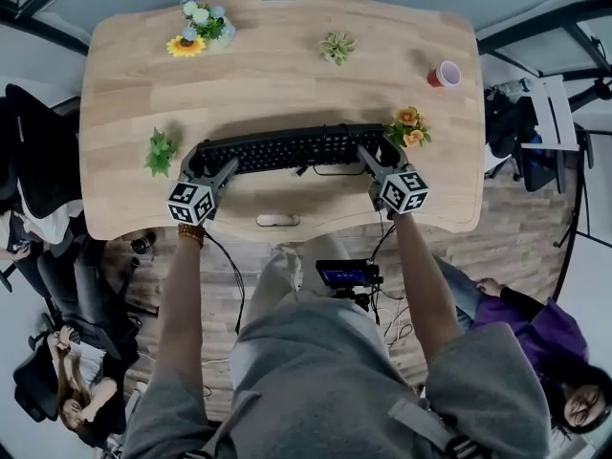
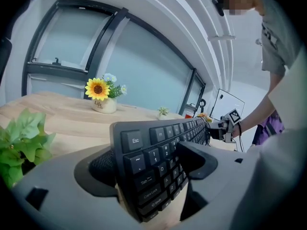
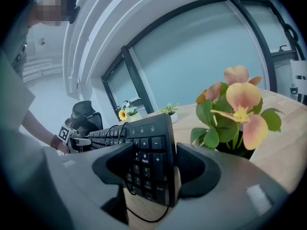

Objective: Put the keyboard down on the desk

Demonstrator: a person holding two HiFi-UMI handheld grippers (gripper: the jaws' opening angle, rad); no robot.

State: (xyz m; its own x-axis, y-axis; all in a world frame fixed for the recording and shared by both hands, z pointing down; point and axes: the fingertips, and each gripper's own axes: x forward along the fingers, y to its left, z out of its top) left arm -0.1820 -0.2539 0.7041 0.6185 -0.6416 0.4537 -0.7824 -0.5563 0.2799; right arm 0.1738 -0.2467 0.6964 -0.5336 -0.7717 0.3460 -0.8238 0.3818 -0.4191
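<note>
Long black computer keyboard [image 1: 287, 148] sits mid-frame on the pale wooden worktop [image 1: 277, 75], level, I'd say, because both ends are minded: right claw [image 3: 152, 169] clamps the numpad end, left claw [image 2: 151, 164] stands apart, loose around the Esc end

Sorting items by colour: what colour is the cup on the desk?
Red cup, head view.

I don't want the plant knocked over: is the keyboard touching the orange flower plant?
Apart. The right gripper view shows bare desk between the keyboard and the orange flower plant.
</note>
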